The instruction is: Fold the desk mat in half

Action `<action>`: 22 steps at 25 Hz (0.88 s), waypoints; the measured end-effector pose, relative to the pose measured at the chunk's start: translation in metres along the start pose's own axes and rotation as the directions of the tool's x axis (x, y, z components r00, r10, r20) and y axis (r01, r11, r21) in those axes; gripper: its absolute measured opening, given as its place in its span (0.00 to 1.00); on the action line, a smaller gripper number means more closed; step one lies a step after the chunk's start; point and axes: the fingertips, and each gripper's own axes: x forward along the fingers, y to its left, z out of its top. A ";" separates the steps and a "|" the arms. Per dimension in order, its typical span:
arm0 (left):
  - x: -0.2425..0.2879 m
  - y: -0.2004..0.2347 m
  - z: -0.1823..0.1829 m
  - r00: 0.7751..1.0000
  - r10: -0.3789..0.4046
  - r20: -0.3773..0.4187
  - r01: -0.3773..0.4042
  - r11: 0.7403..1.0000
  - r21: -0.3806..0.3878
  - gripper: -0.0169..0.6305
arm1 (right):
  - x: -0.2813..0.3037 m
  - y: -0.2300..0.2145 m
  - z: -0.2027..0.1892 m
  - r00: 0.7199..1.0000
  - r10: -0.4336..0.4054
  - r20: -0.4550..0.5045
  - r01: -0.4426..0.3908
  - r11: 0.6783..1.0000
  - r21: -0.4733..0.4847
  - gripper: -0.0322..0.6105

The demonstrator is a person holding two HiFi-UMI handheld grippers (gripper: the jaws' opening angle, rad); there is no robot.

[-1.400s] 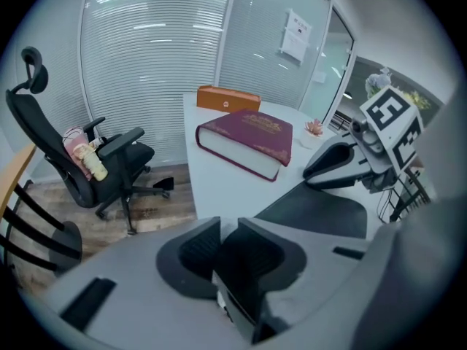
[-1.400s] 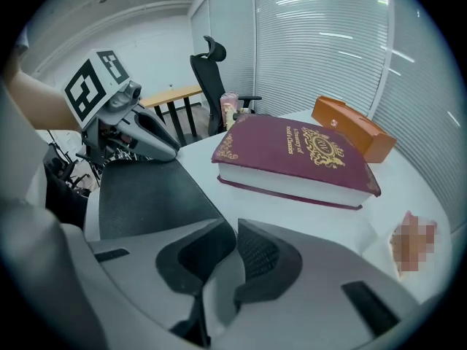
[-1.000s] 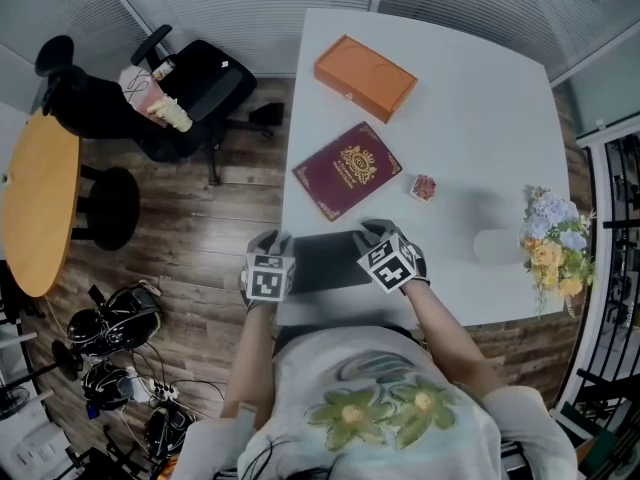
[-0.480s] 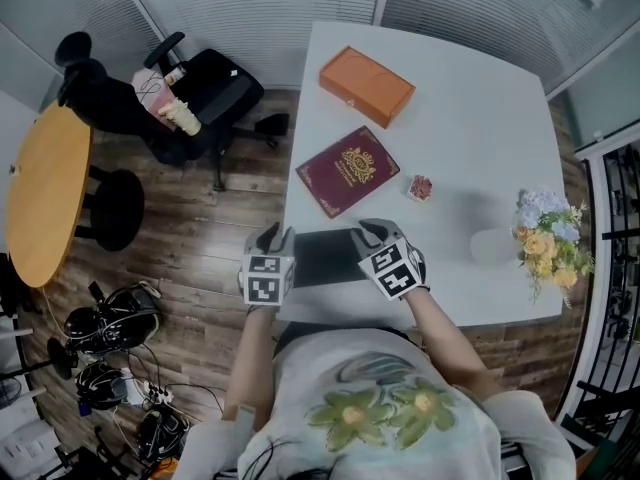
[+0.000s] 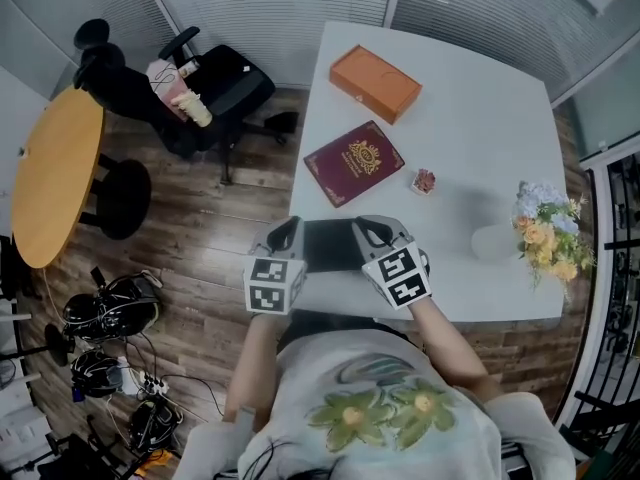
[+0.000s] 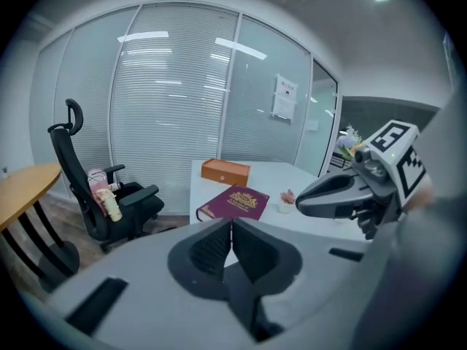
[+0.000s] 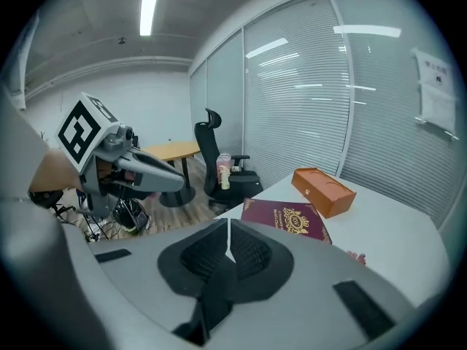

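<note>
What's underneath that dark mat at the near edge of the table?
White table shows beyond the dark mat and to its right, so the table likely carries on under it. Anything directly beneath is covered by the mat and cannot be seen.

Dark desk mat [image 5: 330, 245]; maroon book [image 5: 353, 162] (gold crest).

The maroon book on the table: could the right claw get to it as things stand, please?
Probably not yet: the right claw is closing on the desk mat, so it's occupied. Otherwise the way looks free, the maroon book lying just beyond the mat.
</note>
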 end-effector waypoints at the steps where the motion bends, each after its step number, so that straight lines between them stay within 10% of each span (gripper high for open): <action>1: -0.003 -0.003 0.002 1.000 -0.001 0.009 0.001 1.000 0.003 0.04 | -0.004 0.002 0.005 1.000 0.001 0.020 -0.001 1.000 0.005 0.09; 22: -0.071 -0.053 0.031 0.994 0.002 0.106 -0.006 0.999 0.037 0.03 | -0.078 0.038 0.045 0.987 0.016 0.161 -0.011 0.999 -0.032 0.08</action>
